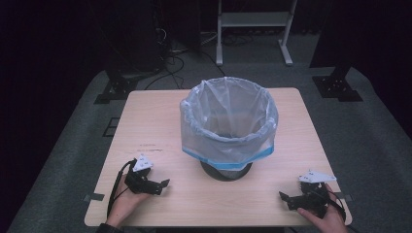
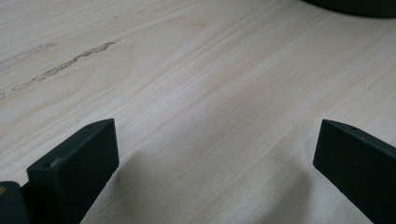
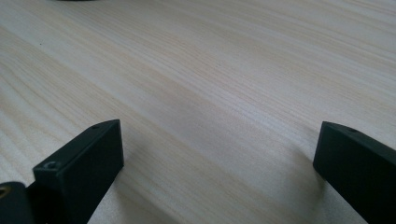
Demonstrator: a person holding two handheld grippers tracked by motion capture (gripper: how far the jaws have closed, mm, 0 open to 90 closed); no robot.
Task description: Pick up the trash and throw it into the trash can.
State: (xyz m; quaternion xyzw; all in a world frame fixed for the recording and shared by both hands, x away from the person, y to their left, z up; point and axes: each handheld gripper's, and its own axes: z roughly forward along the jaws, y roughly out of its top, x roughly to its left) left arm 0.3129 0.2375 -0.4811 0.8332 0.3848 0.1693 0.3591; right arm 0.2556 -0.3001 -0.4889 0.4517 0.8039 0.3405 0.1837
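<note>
1. A dark bin (image 1: pixel 227 170) lined with a clear plastic bag (image 1: pixel 228 121) stands at the centre of the wooden table (image 1: pixel 145 121).
2. Lower left, the left gripper (image 1: pixel 164 185) rests with jaws wide apart, holding nothing.
3. Lower right, the right gripper (image 1: pixel 284 196) likewise gapes empty.

High view overhead, facing forward; gripper views skim shared table (image 1: pixel 160 126).

a pale wooden table (image 1: pixel 160 121) carries a black bin (image 1: pixel 226 171) lined with a clear bag (image 1: pixel 228 124) at its middle; two grippers rest near its near left (image 1: pixel 164 186) and near right (image 1: pixel 284 196) corners.
</note>
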